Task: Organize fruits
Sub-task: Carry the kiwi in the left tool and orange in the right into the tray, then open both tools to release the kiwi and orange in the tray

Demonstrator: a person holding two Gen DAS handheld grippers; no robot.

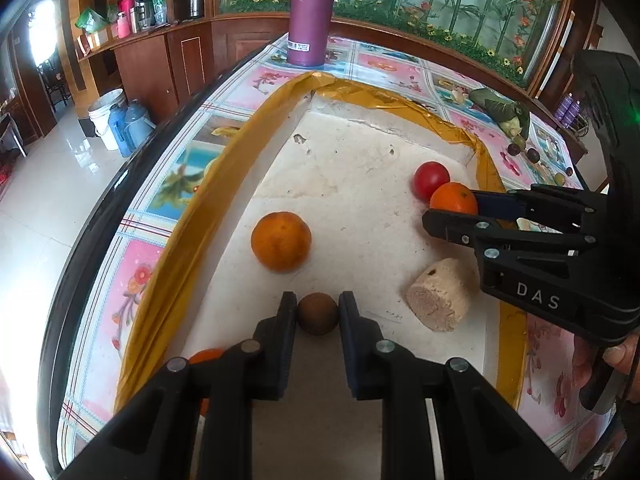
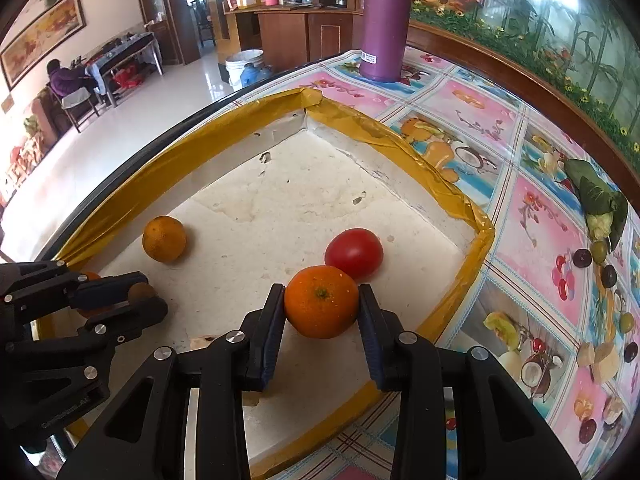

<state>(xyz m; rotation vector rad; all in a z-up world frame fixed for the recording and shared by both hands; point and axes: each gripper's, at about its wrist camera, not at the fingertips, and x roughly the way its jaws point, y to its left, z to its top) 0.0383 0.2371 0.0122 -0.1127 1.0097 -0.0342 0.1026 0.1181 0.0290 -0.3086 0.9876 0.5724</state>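
Note:
A white foam tray (image 1: 360, 152) with a gold taped rim lies on the table. My left gripper (image 1: 318, 307) is shut on a small brown round fruit (image 1: 318, 318) just above the tray's near side. My right gripper (image 2: 322, 295) is shut on an orange (image 2: 322, 310) low over the tray, right beside a red tomato (image 2: 354, 254). Another orange (image 1: 281, 241) rests loose on the tray floor. A further orange fruit (image 1: 206, 356) is mostly hidden under my left fingers. The right wrist view shows the left gripper (image 2: 146, 294) at the left with the brown fruit (image 2: 140, 291).
A beige cylindrical chunk (image 1: 438, 294) lies in the tray near the right rim. A tall purple bottle (image 1: 310, 20) stands behind the tray. A green leafy bundle (image 2: 598, 200) and several small dark and olive fruits (image 2: 582, 258) lie on the patterned tablecloth at the right.

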